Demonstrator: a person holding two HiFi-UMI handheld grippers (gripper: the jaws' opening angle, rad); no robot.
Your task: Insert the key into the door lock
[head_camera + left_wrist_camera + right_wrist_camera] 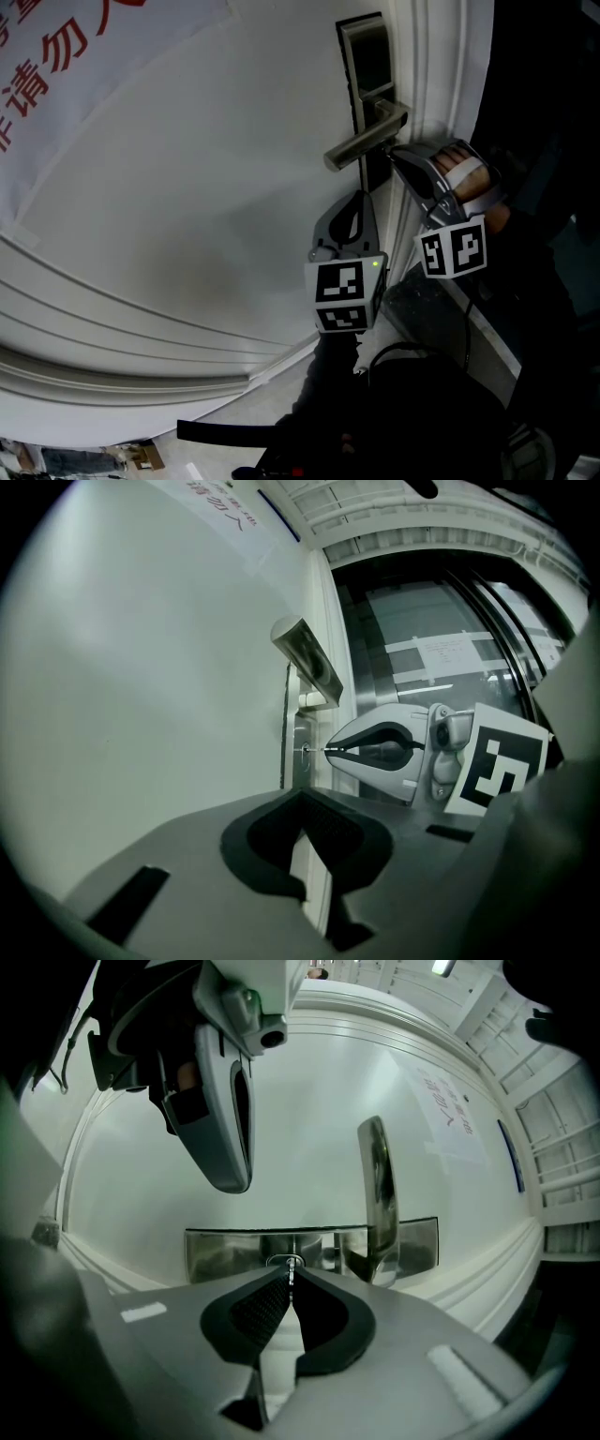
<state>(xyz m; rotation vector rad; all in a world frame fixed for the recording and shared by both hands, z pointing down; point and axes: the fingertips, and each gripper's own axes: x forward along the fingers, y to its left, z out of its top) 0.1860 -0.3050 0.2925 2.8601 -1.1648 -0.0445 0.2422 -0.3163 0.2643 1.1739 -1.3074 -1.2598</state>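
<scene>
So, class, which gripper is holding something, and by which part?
The right gripper pinches a key by its back end, blade toward the lock. The left gripper holds nothing.

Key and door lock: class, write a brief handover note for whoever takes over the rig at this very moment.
Right gripper: jaws shut on the key.
Left gripper: jaws shut, empty, near the door handle.
Done: the key tip is at the keyhole of the door lock; how far in cannot be told.
Left to do: push the key fully in.
</scene>
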